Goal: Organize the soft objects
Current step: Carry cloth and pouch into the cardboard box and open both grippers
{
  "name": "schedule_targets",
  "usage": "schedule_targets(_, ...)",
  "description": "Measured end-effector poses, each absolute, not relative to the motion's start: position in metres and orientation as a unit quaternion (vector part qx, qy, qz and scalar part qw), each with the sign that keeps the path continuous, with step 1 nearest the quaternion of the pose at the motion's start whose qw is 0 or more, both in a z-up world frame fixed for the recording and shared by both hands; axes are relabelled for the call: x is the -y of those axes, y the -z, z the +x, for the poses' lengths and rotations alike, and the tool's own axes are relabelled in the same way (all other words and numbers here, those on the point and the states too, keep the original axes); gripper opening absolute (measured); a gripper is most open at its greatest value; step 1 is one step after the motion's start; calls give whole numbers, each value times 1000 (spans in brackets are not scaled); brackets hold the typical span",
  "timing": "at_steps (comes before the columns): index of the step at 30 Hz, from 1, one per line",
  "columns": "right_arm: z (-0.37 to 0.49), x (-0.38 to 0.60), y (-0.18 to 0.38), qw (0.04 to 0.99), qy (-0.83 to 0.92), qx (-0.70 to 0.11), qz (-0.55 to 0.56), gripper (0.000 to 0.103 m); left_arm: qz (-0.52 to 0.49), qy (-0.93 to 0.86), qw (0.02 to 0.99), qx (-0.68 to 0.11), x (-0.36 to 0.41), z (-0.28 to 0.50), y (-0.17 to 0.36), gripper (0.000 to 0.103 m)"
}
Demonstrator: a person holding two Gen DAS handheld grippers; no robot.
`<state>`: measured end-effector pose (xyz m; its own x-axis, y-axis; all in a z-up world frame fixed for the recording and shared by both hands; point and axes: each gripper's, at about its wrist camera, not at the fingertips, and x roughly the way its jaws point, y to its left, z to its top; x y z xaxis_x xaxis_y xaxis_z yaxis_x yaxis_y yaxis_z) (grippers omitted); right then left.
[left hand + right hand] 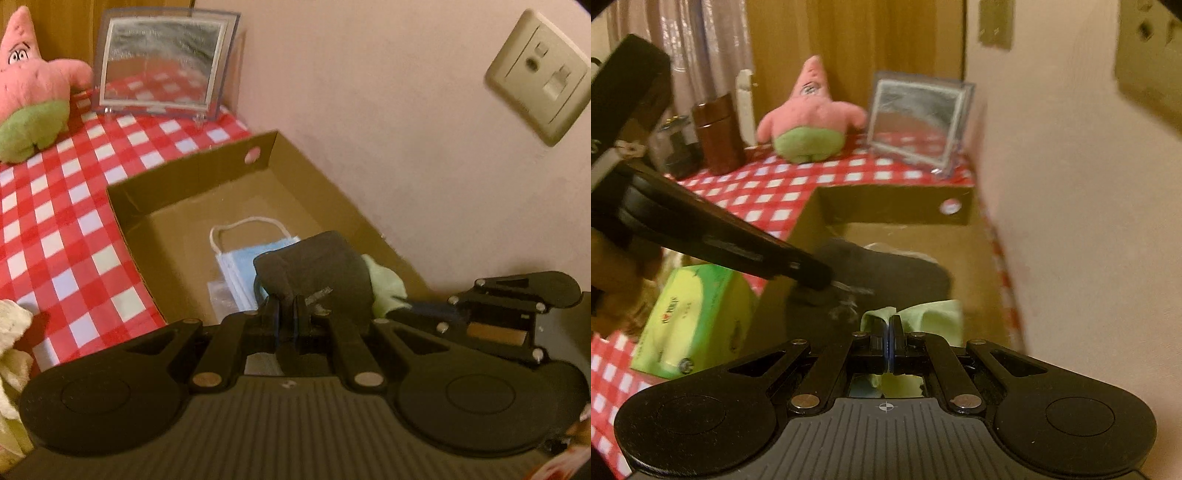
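Both claws sit clenched over our open brown cardboard box (192,177): left gripper (286,317) pinches one dark grey cloth (317,266), right gripper (889,332) one pale green cloth (934,317). We judge both light, limp, best pinched at a fold. One blue face mask (240,266) lies inside.

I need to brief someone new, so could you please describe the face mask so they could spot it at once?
Find the open cardboard box on the red checked tablecloth, against the wall. The face mask lies flat on its floor, partly under a dark cloth. It alone is pale blue and pleated, with a white ear loop.
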<state>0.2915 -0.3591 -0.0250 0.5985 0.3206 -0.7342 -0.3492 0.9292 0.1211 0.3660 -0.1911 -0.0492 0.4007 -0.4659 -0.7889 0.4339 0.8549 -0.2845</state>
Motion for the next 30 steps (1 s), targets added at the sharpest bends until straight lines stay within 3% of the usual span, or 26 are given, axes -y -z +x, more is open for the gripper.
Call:
schedule_targets(3,298,352,38,885,-201,-420,-15,1,-10,264,834,-483,193,368,59,8)
schedule_targets(7,310,345,58,874,-196,-444,-27,1,1,259,837,-481,191,367,61,26)
schedule_targets(17,341,340,82,870,-175,-459,-45,1,3,251,854,-456,161,349,33,33)
schedule_targets(21,341,340,77,871,-180,-455,-46,1,-4,244,861,-446,149,342,23,33)
schedule_targets(25,328,343,65,878,-175,-444,-49,4,-14,232,869,-436,139,330,16,40)
schedule_targets(26,324,345,60,879,-174,-440,-47,10,-13,230,872,-433,138,326,14,43)
schedule_targets(29,309,348,45,886,-173,-428,-31,47,-9,224,880,-419,136,313,5,50)
schedule_targets(30,302,348,39,890,-170,-423,-27,51,-8,222,882,-415,135,309,2,50)
